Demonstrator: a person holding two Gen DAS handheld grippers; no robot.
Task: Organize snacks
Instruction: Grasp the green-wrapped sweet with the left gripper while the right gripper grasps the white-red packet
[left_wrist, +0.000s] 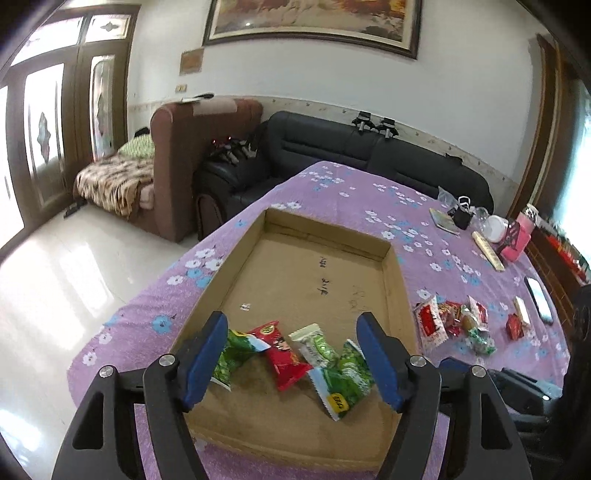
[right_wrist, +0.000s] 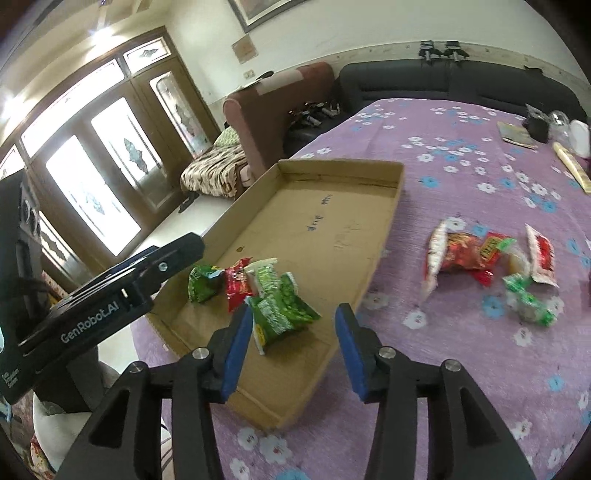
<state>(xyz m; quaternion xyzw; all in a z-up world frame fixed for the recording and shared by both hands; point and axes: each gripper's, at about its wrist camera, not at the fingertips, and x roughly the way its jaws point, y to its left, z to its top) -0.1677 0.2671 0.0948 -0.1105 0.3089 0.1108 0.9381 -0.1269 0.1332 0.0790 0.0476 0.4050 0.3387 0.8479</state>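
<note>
**Both grippers empty above a tray holding four snack packets**

A shallow cardboard tray (left_wrist: 391, 280) lies on a table covered with a purple flowered cloth (left_wrist: 332, 192). Four snack packets sit bunched at the tray's near end: a green packet (left_wrist: 231, 356) at the left, a red packet (left_wrist: 282, 350) beside it, a pale white-green packet (left_wrist: 314, 345) next, and a larger green packet (left_wrist: 341, 380) nearest the camera, its serrated edge turned toward the viewer. They touch or overlap one another. The rest of the tray floor is bare cardboard with dark handwriting on it.

The left gripper (left_wrist: 291, 363) hangs over the tray's near end with its blue pads spread wide; the packets lie below and between them, and nothing is gripped. The right gripper (right_wrist: 293, 345) is likewise released, its pads apart over the tray's near right corner, with the larger green packet (right_wrist: 280, 314) just beyond its left pad. In the right wrist view the left gripper's black body shows at the left edge.

To the right of the tray, on the cloth, a loose pile of snacks (right_wrist: 491, 262) waits outside it: red, white-red and green wrappers, blurred in the right wrist view. Farther right lie a small red packet (left_wrist: 514, 326) and a phone (left_wrist: 539, 299). A black sofa (left_wrist: 369, 151) stands behind the table.
</note>
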